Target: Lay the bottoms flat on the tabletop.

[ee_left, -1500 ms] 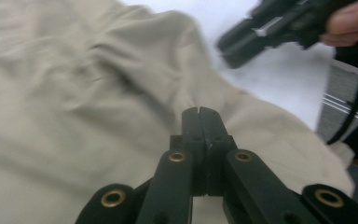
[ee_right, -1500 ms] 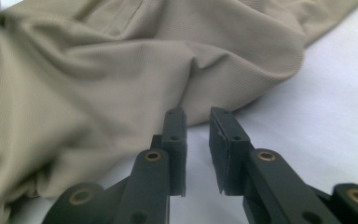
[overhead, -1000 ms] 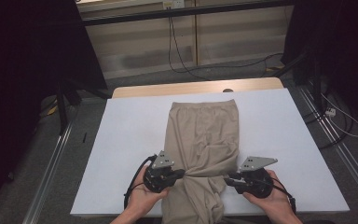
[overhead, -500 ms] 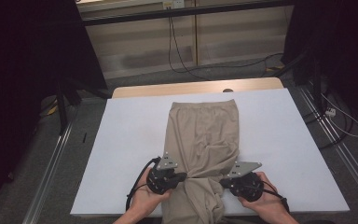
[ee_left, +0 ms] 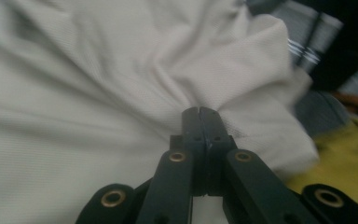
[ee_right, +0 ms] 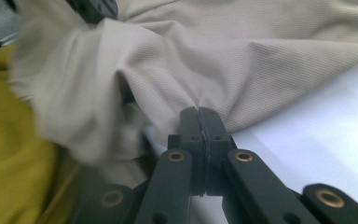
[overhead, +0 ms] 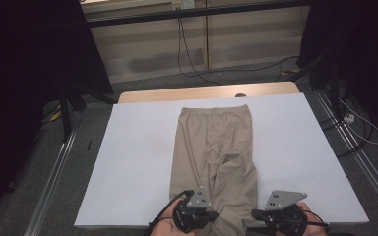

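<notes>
Beige trousers (overhead: 216,147) lie lengthwise down the middle of the white table (overhead: 138,162), waistband at the far end, legs hanging off the near edge. My left gripper (overhead: 211,215) is shut on the left edge of the trousers at the table's front. My right gripper (overhead: 254,215) is shut on their right edge. In the left gripper view the closed jaws pinch bunched beige cloth (ee_left: 121,93). The right gripper view likewise has the jaws pressed together on a fold of the cloth (ee_right: 242,70).
The white table's far edge meets a wooden strip (overhead: 206,92). Metal rails (overhead: 54,172) run along the floor on both sides. Cables (overhead: 354,123) lie on the floor at the right. A yellow garment (ee_right: 14,158) sits close behind the grippers.
Both grippers have pulled back toward the table's front edge with the trousers in them. The cloth has slid nearer and wrinkled in its lower half.
</notes>
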Available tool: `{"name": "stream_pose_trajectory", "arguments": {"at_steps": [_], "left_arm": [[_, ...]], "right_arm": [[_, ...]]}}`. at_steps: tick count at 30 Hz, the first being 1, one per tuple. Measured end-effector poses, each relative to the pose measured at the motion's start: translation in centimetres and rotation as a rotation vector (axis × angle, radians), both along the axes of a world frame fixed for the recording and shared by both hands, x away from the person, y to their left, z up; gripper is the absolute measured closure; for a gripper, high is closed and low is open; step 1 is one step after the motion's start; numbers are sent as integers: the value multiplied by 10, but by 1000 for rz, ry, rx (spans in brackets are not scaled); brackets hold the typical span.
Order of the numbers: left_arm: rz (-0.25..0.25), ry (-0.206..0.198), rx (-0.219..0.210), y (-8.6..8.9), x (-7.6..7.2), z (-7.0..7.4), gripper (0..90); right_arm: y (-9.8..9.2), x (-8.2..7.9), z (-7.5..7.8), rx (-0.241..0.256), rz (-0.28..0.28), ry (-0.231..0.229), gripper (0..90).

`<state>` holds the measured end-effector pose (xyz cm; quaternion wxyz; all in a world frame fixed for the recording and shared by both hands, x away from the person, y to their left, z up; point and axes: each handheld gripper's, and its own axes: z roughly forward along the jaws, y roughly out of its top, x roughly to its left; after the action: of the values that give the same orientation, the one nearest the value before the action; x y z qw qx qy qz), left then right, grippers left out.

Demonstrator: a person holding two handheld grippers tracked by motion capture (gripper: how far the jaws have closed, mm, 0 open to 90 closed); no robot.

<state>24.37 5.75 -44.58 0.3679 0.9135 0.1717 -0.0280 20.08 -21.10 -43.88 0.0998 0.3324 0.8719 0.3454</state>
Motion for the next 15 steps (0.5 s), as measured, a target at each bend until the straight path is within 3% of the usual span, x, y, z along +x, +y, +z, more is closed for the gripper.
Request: {"name": "stream_pose_trajectory", "arguments": {"at_steps": [2, 4, 7, 9, 11, 15], "left_arm": [[-39, 14, 2, -1, -7, 0, 900], [-55, 30, -8, -2, -12, 1, 900], [-59, 11, -38, -5, -9, 6, 851], [-40, -23, -65, -8, -1, 10, 810], [7, -78, -63, -16, 11, 11, 711], [31, -173, -9, -33, 36, 4, 616]], "right_arm": [[1, -9, 1, 12, 5, 1, 881], [1, -13, 2, 47, -6, 3, 784], [0, -8, 7, 92, -68, -51, 743], [-3, 1, 9, 106, -124, -74, 760], [-8, 14, 7, 77, -193, -82, 786], [-17, 41, 1, 5, -306, -88, 828]]}}
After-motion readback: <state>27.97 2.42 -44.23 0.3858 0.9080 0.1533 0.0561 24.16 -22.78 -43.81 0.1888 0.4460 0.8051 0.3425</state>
